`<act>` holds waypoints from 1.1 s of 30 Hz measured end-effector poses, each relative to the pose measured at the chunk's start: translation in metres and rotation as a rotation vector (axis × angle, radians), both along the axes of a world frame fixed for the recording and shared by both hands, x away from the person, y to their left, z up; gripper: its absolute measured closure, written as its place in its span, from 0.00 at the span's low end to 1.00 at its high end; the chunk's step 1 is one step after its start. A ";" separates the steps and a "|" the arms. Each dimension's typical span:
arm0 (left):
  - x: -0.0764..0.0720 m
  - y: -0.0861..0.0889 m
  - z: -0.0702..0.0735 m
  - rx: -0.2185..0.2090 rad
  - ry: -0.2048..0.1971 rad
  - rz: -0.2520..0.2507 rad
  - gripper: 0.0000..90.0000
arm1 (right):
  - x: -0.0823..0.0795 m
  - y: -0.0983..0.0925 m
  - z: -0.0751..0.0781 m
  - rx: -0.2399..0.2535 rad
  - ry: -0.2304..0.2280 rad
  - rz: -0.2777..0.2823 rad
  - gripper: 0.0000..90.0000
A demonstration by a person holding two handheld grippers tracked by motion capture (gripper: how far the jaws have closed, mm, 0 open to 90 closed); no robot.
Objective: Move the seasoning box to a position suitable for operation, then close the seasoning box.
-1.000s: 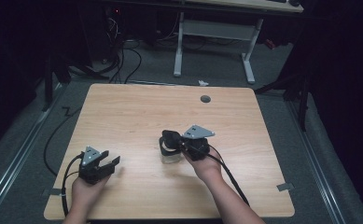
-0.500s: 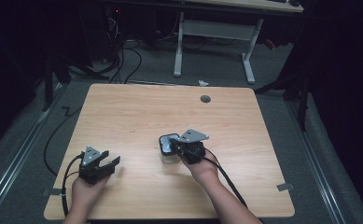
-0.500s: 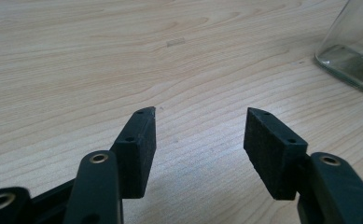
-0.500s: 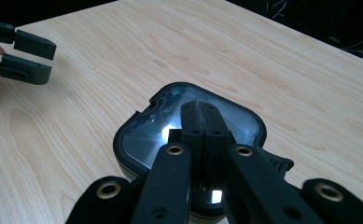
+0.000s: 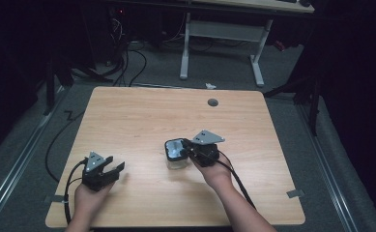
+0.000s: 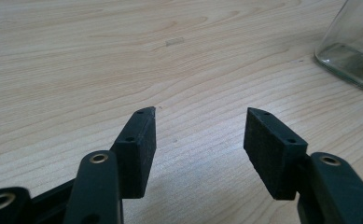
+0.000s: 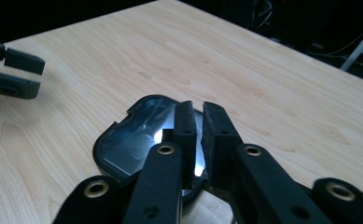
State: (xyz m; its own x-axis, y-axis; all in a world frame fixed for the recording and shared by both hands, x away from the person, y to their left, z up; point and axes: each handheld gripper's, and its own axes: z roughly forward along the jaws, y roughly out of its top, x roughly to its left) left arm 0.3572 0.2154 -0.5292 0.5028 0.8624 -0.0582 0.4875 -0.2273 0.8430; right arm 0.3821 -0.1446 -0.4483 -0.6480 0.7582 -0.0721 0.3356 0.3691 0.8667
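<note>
Glass jar (image 5: 177, 155) with a dark-rimmed lid (image 7: 137, 133) sits upright on the counter (image 5: 142, 121), a bit right of centre and toward your edge. Clear glass, squarish with rounded corners, lid on top.

Your right claw (image 5: 189, 147) is at the lid's right rim. In the right gripper view its jaws stand over the lid's near edge with only a thin slit between them — they've just been opening a little from fully closed. Something of the lid edge may sit in that slit, but I can't tell whether the pads press on it. Call it narrow, grip unconfirmed. Grey three-cornered plate rides on top of that claw in the high view, cable trailing back past your wrist.

Your left claw (image 5: 112, 167) is well apart from the jar, near the counter's front-left corner, resting low over the wood. Jaws wide — the left gripper view shows bare wood grain between the two black pads (image 6: 139, 147), nothing held. Jar's base shows at the top-right corner of that view (image 6: 352, 51), well beyond the jaw tips.

A small round grommet (image 5: 212, 102) sits near the counter's far edge. A white-legged desk frame (image 5: 222, 31) stands on the floor behind.
</note>
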 end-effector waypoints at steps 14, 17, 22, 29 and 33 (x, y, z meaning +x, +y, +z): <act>-0.001 0.001 0.001 -0.011 -0.014 0.004 0.50 | -0.010 -0.047 0.005 0.052 -0.035 -0.117 0.85; -0.001 0.001 0.001 -0.012 -0.015 -0.001 0.50 | -0.012 -0.057 0.002 0.055 -0.041 -0.141 0.84; 0.000 0.001 0.001 -0.012 -0.010 0.011 0.50 | -0.016 -0.073 -0.003 0.076 -0.036 -0.183 0.82; 0.000 0.000 0.000 -0.002 -0.011 0.028 0.50 | -0.028 -0.100 -0.012 0.075 -0.035 -0.231 0.79; 0.000 0.000 0.000 0.003 -0.015 0.034 0.50 | -0.036 -0.122 -0.027 0.087 -0.019 -0.283 0.77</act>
